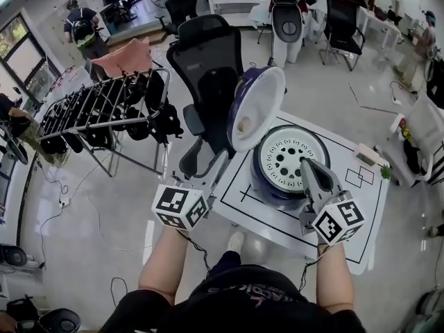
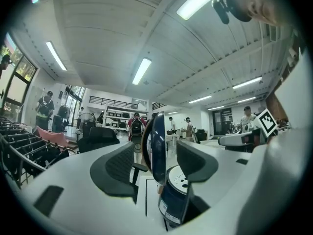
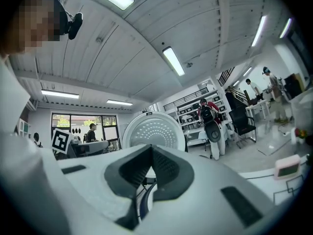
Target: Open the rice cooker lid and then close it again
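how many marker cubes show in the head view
2. The left cube rides the left gripper, just left of the table edge. The right cube rides the right gripper, over the table's front part. None seems hidden.

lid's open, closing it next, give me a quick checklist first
1. Lid standing upright, open: ok.
2. Left hand-held gripper jaws apart, lid's edge lined up between them: ok.
3. Right hand-held gripper shut, empty: ok.
4. Right hand-held gripper clear of the lid's closing path: cannot tell; in the head view it overlaps the cooker's front rim.
5. Cooker standing flat on the table: ok.
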Tool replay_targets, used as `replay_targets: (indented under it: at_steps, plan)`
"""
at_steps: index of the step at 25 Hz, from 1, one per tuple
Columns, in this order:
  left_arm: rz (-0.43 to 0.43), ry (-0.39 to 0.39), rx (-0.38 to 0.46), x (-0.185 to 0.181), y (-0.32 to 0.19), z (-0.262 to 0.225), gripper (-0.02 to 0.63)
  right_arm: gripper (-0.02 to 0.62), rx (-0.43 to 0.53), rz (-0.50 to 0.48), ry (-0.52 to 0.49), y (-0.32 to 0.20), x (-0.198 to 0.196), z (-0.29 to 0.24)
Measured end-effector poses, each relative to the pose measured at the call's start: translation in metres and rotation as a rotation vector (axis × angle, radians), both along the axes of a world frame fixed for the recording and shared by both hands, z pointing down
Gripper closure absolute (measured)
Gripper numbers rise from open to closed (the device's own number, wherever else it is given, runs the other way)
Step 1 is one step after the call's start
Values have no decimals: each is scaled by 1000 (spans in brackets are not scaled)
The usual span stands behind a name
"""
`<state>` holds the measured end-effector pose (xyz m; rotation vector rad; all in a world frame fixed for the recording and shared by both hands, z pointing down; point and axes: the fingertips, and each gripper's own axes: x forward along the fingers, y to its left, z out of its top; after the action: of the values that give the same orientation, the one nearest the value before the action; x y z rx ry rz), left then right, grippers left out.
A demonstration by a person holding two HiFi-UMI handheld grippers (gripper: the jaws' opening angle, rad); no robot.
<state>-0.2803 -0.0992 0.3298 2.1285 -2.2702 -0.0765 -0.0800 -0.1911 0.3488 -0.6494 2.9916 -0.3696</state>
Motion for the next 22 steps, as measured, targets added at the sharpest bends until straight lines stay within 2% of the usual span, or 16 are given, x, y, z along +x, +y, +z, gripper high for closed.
replay_targets:
  at_steps: [12,22]
  plan:
    - [33,11,-6,-65,-66,-1,337,594,0,56,14,-49,-46,-3]
    - [130,-21,-40,-79,-132,7,337,594,0,152,29,-75,-48,-4]
